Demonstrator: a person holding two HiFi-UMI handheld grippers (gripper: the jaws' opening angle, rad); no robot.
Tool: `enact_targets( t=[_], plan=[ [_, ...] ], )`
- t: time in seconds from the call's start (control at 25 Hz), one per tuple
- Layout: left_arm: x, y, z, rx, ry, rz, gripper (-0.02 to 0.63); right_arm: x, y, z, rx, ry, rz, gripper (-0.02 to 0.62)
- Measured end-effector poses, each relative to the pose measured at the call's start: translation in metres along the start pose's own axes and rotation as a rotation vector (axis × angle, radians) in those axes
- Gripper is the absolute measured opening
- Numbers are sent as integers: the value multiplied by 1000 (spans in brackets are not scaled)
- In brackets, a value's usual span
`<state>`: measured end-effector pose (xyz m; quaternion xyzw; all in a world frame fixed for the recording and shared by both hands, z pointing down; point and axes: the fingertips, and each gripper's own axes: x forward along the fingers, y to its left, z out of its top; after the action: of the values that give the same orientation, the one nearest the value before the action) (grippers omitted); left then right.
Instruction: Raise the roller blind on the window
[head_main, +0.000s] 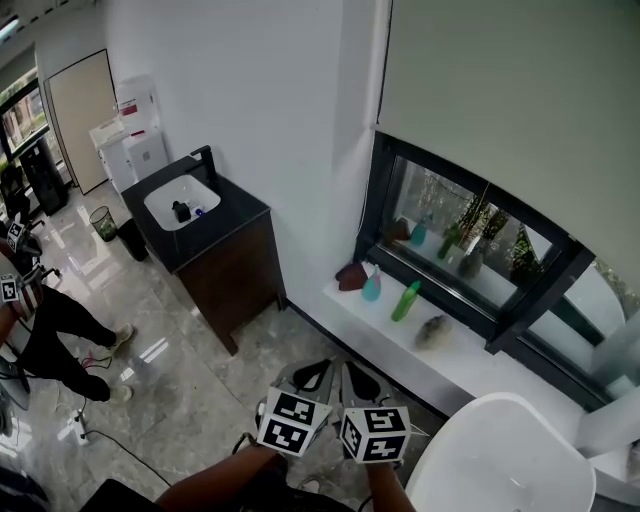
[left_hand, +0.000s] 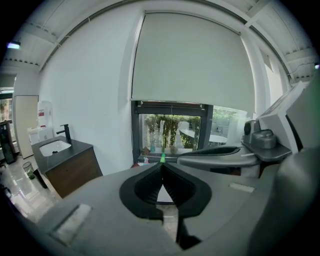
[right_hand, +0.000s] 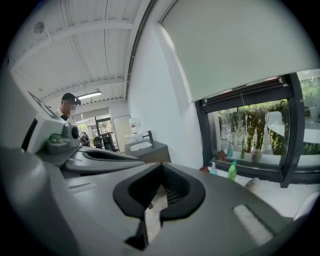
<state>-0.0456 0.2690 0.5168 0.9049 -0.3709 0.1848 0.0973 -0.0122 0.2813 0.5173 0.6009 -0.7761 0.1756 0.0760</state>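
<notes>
- The pale grey-green fabric roller blind fills the upper right of the head view. It's pulled down over the top of the window, and its bottom edge stops above a strip of bare glass.
- The black-framed window sits just under that edge, centre right, with green plants showing through the glass.
- The white window sill runs diagonally below the window. On it there's a teal plastic bottle just beside a green plastic bottle, a dark red object at the left end, and a grey fuzzy lump further right. I can't tell what that lump is.
- The grey left gripper is at bottom centre and its jaws are closed with nothing between them. In the left gripper view it points at the window, well short of the blind.
- The grey right gripper is right next to it, also closed and empty. In the right gripper view the blind sits upper right.
- A dark wooden sink cabinet with a black surface and a white basin stands against the white wall, upper left of centre.
- There's a white rounded object in the bottom right corner.
- A person in black trousers stands on the glossy grey tiled floor at the left edge.
</notes>
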Motion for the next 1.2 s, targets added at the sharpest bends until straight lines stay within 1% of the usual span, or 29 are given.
enact_targets(
  t=[0.2,0.36,0.6,0.92,1.08,1.2],
  plan=[
    [27,8,7,-6,1,-12,2,20,-19,7,0,8,-9,-3],
    [55,27,14,-20,-4,-32,2,49,-29,13,-19,28,-20,-5],
    [101,76,35,-41,-3,-68,2,110,-43,41,-14,37,-51,-5],
    [154,150,72,-43,-14,-108,2,200,-50,80,-7,34,-70,-5],
    [173,182,88,-49,-27,-117,2,234,-54,96,-9,31,-77,-5],
    [185,197,96,-49,-31,-124,2,251,-60,104,-7,25,-86,-5]
  ],
)
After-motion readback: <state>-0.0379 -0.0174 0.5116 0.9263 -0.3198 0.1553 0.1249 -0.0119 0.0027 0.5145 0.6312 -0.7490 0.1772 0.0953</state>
